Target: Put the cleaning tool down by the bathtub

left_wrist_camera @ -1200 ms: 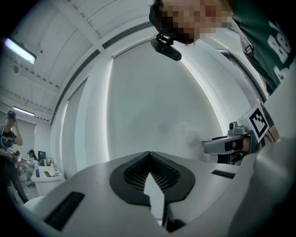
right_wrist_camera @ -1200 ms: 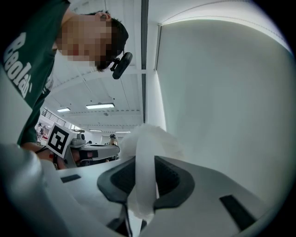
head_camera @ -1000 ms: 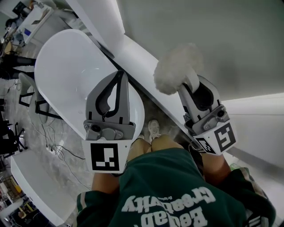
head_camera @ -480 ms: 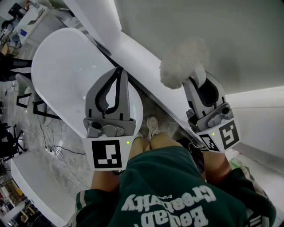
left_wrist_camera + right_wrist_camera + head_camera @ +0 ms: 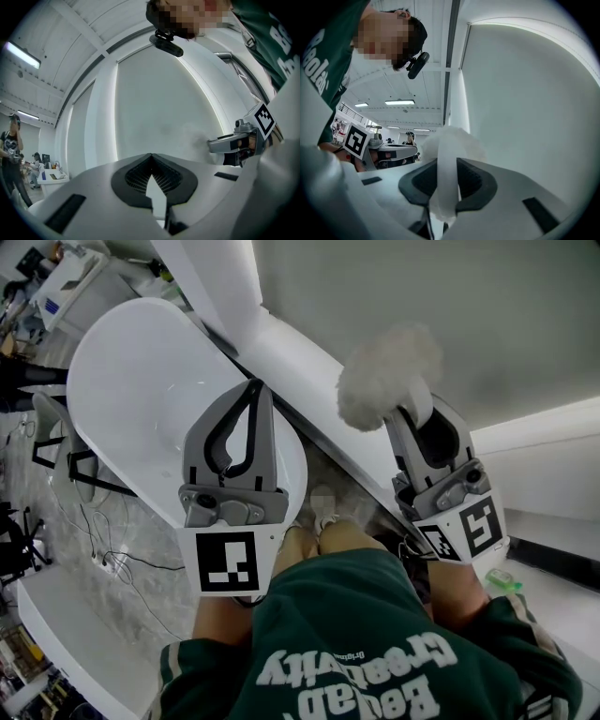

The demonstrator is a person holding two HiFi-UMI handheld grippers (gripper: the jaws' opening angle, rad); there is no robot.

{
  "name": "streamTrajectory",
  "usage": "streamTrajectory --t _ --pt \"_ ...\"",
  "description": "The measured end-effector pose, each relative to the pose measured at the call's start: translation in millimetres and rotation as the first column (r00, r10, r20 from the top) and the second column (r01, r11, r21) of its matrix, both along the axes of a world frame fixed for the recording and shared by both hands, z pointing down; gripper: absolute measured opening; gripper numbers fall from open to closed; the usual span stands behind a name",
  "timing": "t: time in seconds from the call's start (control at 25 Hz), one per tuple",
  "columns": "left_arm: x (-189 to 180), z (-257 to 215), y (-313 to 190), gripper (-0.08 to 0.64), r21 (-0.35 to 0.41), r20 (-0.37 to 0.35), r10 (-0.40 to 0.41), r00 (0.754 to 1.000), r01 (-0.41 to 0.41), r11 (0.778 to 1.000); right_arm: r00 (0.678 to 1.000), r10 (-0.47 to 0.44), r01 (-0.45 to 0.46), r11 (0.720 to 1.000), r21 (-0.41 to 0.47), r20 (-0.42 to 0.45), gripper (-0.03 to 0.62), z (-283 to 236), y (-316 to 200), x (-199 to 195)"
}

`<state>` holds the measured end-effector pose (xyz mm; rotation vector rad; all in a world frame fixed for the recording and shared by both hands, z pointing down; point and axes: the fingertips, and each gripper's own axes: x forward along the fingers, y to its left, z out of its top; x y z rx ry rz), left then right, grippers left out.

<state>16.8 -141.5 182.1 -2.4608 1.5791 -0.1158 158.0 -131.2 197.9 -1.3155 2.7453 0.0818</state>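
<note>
The cleaning tool is a white fluffy duster (image 5: 389, 376) on a white handle (image 5: 446, 183). My right gripper (image 5: 419, 409) is shut on that handle, and the fluffy head stands out beyond the jaws, held up in front of a grey wall. In the right gripper view the handle runs between the black pads (image 5: 476, 180), with the fluffy head (image 5: 457, 140) above them. The white oval bathtub (image 5: 131, 381) lies below at the left. My left gripper (image 5: 253, 388) hovers over the tub's near end, shut and empty, with its jaw tips touching (image 5: 151, 155).
A long white ledge (image 5: 300, 362) runs between the bathtub and the grey wall. The person's shoes (image 5: 322, 507) stand by the tub's near end. Cables (image 5: 122, 563) lie on the marble floor beside a white table (image 5: 56, 615). People stand far off (image 5: 10, 140).
The right gripper with the duster has shifted a little to the right and up. The left gripper has hardly moved.
</note>
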Motion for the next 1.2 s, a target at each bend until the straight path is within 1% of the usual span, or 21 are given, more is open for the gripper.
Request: streamTrajectory --t 0.12,0.32,0.56,0.64,0.76,0.96,1.12,1.2 --pt "-11 1 7 0.003 0.011 -0.012 -0.013 1.000 0.013 1.000 1.000 -0.002 0.002 1.000 0.005 0.001 0.095 -1 8 -9" --pt "-32 -2 17 0.002 0.038 -0.028 -0.029 0.999 0.030 0.999 1.000 0.005 -0.004 1.000 0.013 -0.029 0.095 -4 21 -26" --pt "-37 10 21 0.002 0.056 -0.008 -0.017 1.000 0.017 0.998 0.997 0.006 -0.006 1.000 0.002 -0.073 0.095 13 29 -36" --pt "-37 19 17 0.003 0.047 0.001 -0.020 1.000 0.020 0.999 0.996 -0.002 0.001 1.000 -0.017 -0.086 0.095 26 26 -38" --pt "-38 32 7 0.002 0.019 -0.006 -0.037 0.999 0.037 0.999 0.996 -0.029 0.025 0.998 -0.050 -0.090 0.095 44 13 -42" --pt "-37 47 -20 0.002 -0.002 0.040 -0.084 0.996 0.084 0.996 0.988 -0.097 0.086 0.992 -0.097 -0.120 0.095 71 -25 -50" --pt "-40 55 -46 0.002 -0.026 0.041 -0.112 0.993 0.113 0.993 0.983 -0.133 0.111 0.979 -0.172 -0.123 0.095 97 -61 -57" --pt "-44 61 -57 0.002 -0.045 0.043 -0.128 0.991 0.130 0.990 0.978 -0.156 0.126 0.971 -0.205 -0.138 0.095 112 -77 -64"
